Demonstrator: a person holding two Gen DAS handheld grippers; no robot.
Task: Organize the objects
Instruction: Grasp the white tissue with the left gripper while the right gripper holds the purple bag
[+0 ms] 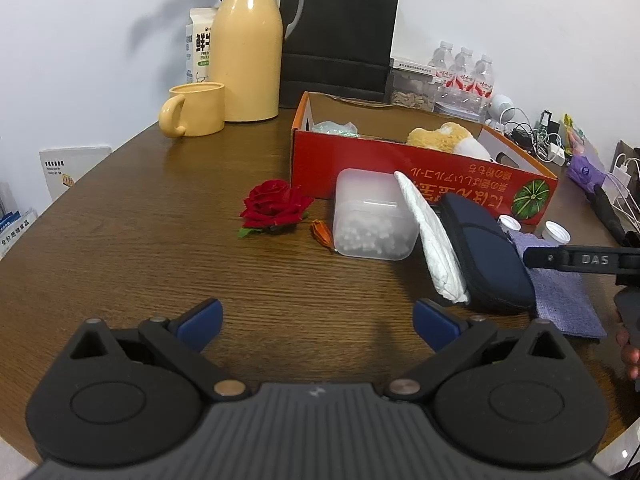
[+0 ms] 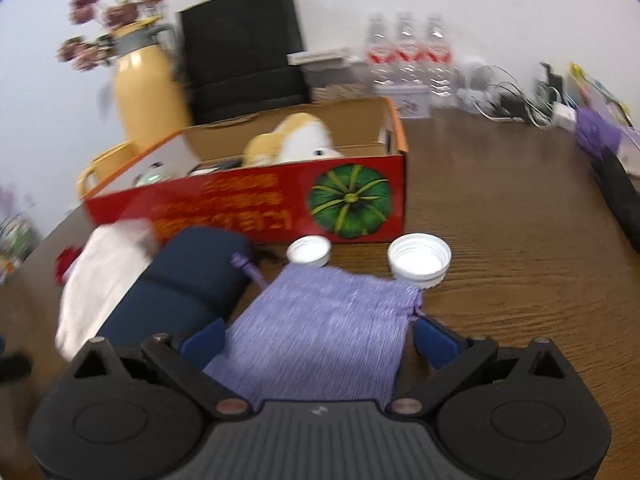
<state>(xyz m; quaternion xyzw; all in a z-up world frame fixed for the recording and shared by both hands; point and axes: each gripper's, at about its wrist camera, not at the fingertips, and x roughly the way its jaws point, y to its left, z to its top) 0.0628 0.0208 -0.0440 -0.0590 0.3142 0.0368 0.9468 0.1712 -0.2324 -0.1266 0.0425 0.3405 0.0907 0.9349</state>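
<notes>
Right gripper (image 2: 316, 340) fingers spread wide, straddling the lilac drawstring pouch (image 2: 324, 332) lying flat on the worktop before the red carton (image 2: 248, 208); nothing gripped. Left gripper (image 1: 316, 322) wide open, empty. Risk: thin cloth slips through closing fingers, or shoves the bottle caps (image 2: 418, 260).

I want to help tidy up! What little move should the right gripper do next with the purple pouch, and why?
Probably ease the right gripper lower and close on the purple pouch. Its jaws stand wide open with the pouch lying flat between them on the table, not gripped, and the red box just behind has room.
</notes>
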